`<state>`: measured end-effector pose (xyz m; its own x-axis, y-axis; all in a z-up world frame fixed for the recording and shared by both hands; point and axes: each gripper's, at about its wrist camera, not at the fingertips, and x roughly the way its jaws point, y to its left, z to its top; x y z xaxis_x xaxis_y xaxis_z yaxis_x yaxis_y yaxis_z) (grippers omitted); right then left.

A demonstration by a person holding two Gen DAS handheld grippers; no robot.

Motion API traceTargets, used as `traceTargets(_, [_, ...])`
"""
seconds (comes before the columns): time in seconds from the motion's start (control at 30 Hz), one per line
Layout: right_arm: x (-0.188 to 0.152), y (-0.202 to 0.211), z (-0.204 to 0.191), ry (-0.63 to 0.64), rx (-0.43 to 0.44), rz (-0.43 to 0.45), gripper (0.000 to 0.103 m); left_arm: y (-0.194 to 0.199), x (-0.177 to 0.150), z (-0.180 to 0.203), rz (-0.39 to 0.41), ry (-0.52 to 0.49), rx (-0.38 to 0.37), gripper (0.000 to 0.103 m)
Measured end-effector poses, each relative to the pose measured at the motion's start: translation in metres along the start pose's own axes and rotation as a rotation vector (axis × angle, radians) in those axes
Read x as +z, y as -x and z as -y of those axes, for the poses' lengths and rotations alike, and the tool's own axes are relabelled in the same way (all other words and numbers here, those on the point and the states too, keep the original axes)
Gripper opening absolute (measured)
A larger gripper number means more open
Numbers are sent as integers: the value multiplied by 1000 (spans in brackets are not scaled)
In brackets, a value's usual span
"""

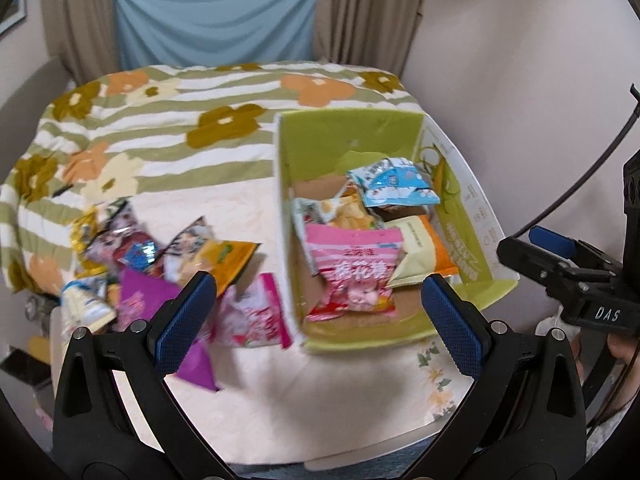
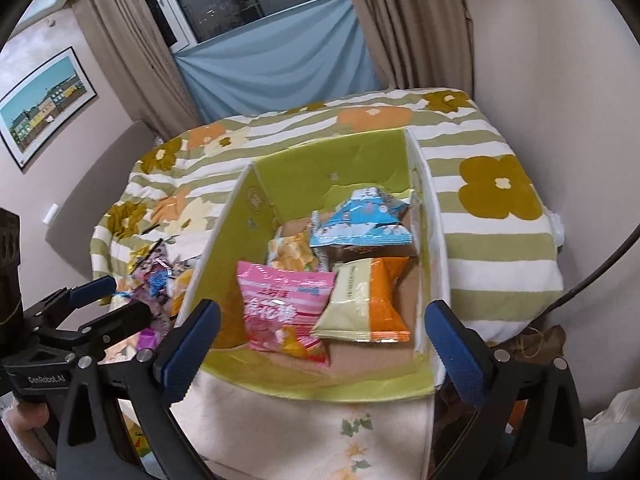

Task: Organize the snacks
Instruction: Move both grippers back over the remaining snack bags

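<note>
Plainly both tools (image 1: 320, 312) (image 2: 324, 344) wide, empty.

A green cardboard box (image 2: 280, 172) stands open near the right edge of the cloth-covered surface, holding several snack packets. A pink marshmallow bag (image 2: 280, 304) lies flat at the box's near end, a cream-and-orange packet (image 2: 368, 300) just beside it toward the right wall. A yellow chip bag (image 2: 290, 256) sits behind the pink one, and a light blue packet (image 2: 364, 220) rests tilted toward the far wall. Outside, by the left edge, a loose pile of snack packets (image 1: 160, 264) lies overlapping, purple, orange and pink among them.
</note>
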<state>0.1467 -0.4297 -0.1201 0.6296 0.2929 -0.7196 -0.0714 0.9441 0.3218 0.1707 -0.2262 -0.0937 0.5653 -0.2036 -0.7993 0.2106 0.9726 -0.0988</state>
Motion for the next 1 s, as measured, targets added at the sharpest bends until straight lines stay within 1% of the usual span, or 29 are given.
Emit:
traceTargets(0.1, [-3, 6, -9, 23, 4, 18, 102, 14, -6, -17, 13, 37, 27, 102])
traceTargets(0.23, [-7, 18, -29, 56, -2, 51, 102, 35, -15, -51, 43, 114, 64, 102])
traceTargets(0.37, [-8, 16, -59, 98, 38, 46, 102, 54, -22, -91, 73, 176, 111, 102])
traceTargets(0.53, [-12, 3, -107, 125, 83, 48, 102, 69, -32, -146, 85, 233, 142, 102])
traceTargets(0.67, [-18, -14, -148, 133, 112, 27, 102, 75, -40, -191, 68, 270, 153, 102])
traceTargets(0.77, [-25, -30, -179, 141, 128, 0, 102, 74, -46, -230, 41, 294, 160, 102])
traceTargets(0.87, [-31, -47, -204, 132, 126, -19, 102, 68, -50, -266, 13, 317, 147, 101])
traceTargets(1.0, [-40, -67, -225, 103, 117, -51, 102, 50, -52, -310, -34, 336, 123, 101])
